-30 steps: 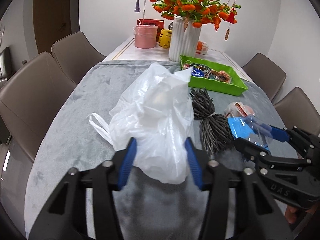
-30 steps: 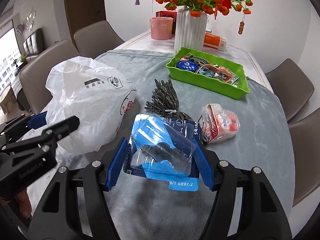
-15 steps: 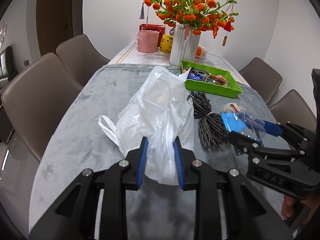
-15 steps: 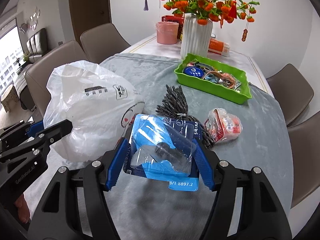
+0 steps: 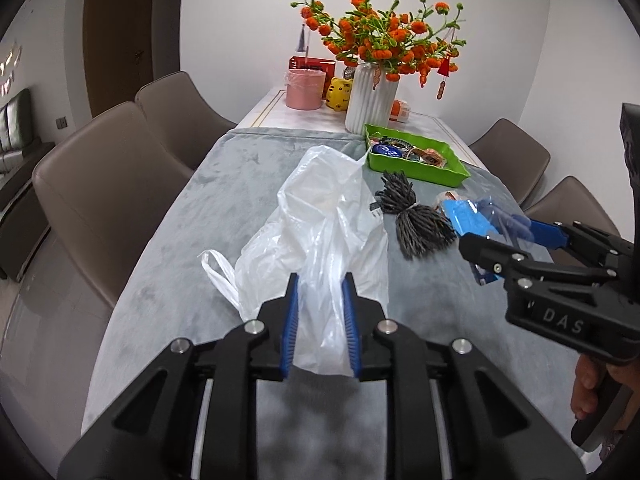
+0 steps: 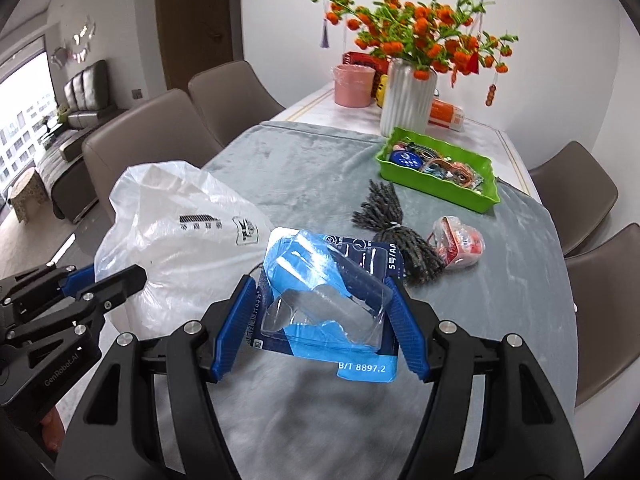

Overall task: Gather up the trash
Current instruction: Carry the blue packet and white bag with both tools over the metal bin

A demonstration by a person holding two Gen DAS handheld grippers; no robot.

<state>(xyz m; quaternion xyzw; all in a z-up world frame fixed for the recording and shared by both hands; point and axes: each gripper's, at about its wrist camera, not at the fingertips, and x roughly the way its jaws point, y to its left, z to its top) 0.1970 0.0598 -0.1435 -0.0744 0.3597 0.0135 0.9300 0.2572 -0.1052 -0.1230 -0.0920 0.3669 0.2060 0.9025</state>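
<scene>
A white plastic bag (image 5: 320, 216) sits on the grey table cover, its near fold drawn up between the blue pads of my left gripper (image 5: 320, 280). Those jaws are closing and pinch the film. From the right wrist view the bag (image 6: 184, 248) bulges at the left, with the left gripper (image 6: 114, 274) at its near side. My right gripper (image 6: 320, 284) is shut on a blue blister pack (image 6: 332, 320), held above the table beside the bag. On the cover lie a dark grey tied bundle (image 6: 396, 232) and a red and white wrapper (image 6: 456, 244).
A green tray (image 6: 440, 196) with small items stands behind the bundle. Further back are a white vase (image 6: 408, 100) of orange flowers and a pink bin (image 6: 354, 86). Brown chairs (image 5: 104, 184) line both sides of the table. A hand (image 5: 588, 384) grips the right tool.
The left jaws narrowed from wide apart to a pinch on the bag's near fold. Both grippers drew back and rose, so the table looks farther. The blister pack stayed in the right gripper.
</scene>
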